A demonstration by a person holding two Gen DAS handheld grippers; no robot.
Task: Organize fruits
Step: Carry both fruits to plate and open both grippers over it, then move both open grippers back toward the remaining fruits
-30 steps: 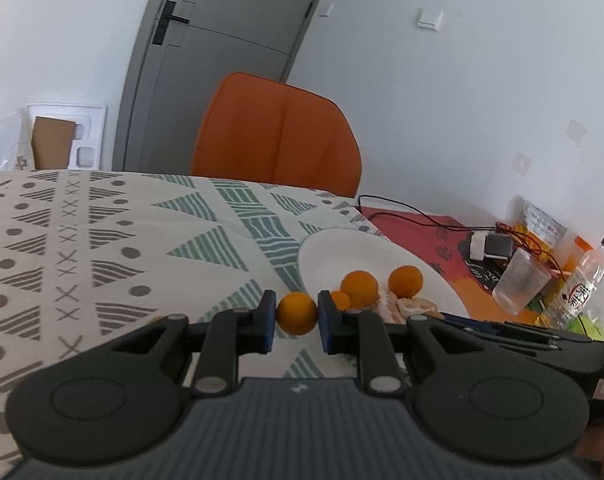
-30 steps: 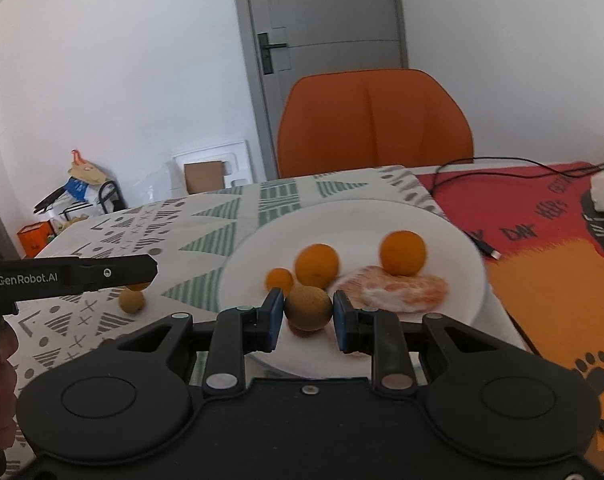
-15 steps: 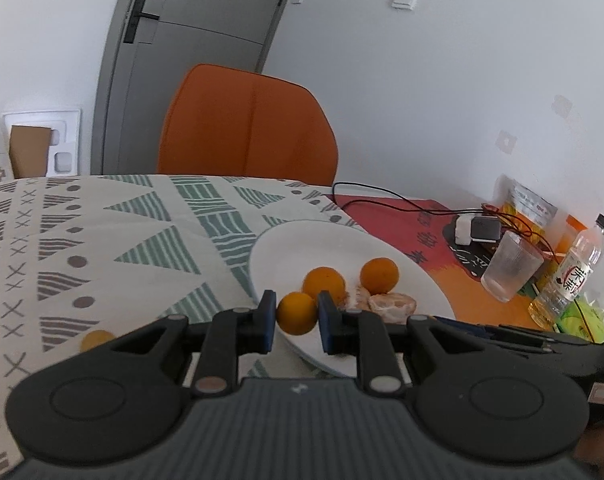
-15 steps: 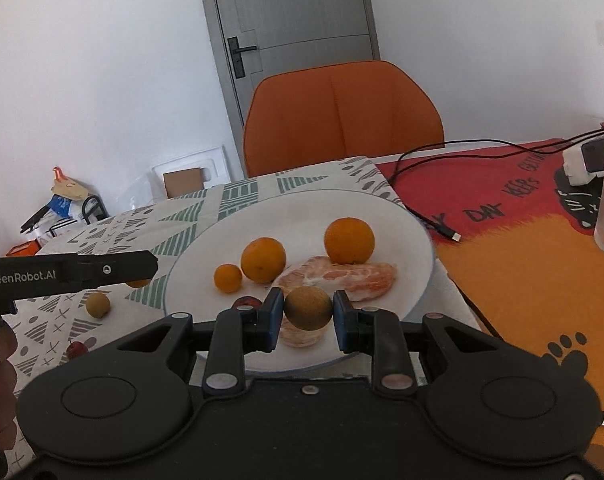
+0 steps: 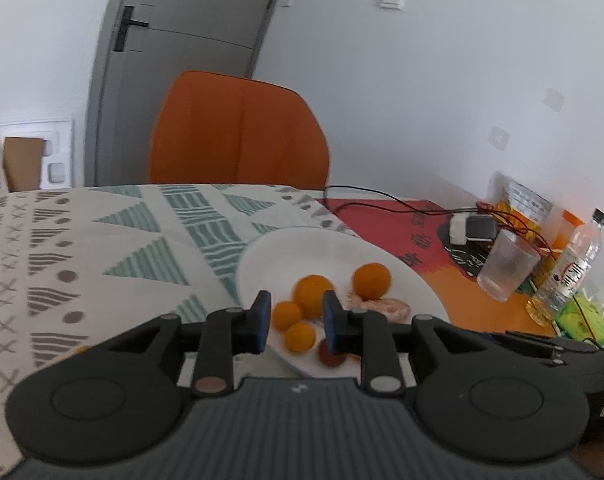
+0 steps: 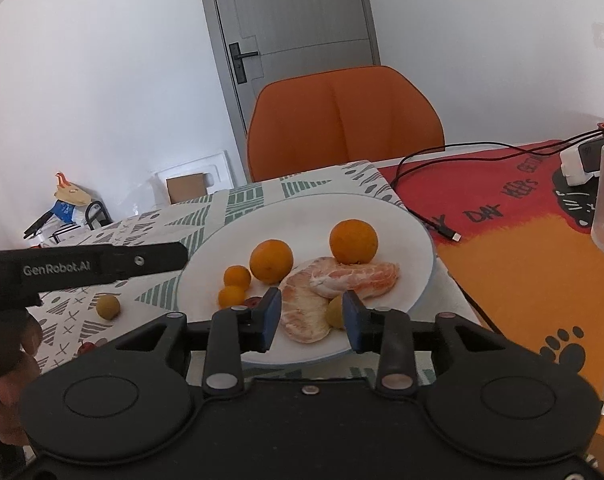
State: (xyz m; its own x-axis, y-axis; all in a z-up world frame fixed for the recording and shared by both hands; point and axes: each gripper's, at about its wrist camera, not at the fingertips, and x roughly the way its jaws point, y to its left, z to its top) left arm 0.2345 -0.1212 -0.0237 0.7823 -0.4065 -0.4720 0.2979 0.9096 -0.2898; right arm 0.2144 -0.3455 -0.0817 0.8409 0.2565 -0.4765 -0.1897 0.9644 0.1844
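Fingers of left gripper (image 5: 295, 322) and right gripper (image 6: 312, 320) spread, empty, over plate (image 6: 382, 216).

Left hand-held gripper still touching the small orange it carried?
Apart. Left wrist view: the left hand-held gripper is open, and the small orange lies on the white plate with white gaps beside both pads.

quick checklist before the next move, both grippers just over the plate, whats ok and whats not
1. Left gripper open, holding nothing: ok.
2. Right gripper open, holding nothing: ok.
3. Small orange lying on plate: ok.
4. Yellow fruit on plate beside peeled segments: ok.
5. All fruit on plate: not ok, a yellow fruit on the cloth and a red one remain.
6. Whether the released fruit have stopped rolling: cannot tell.
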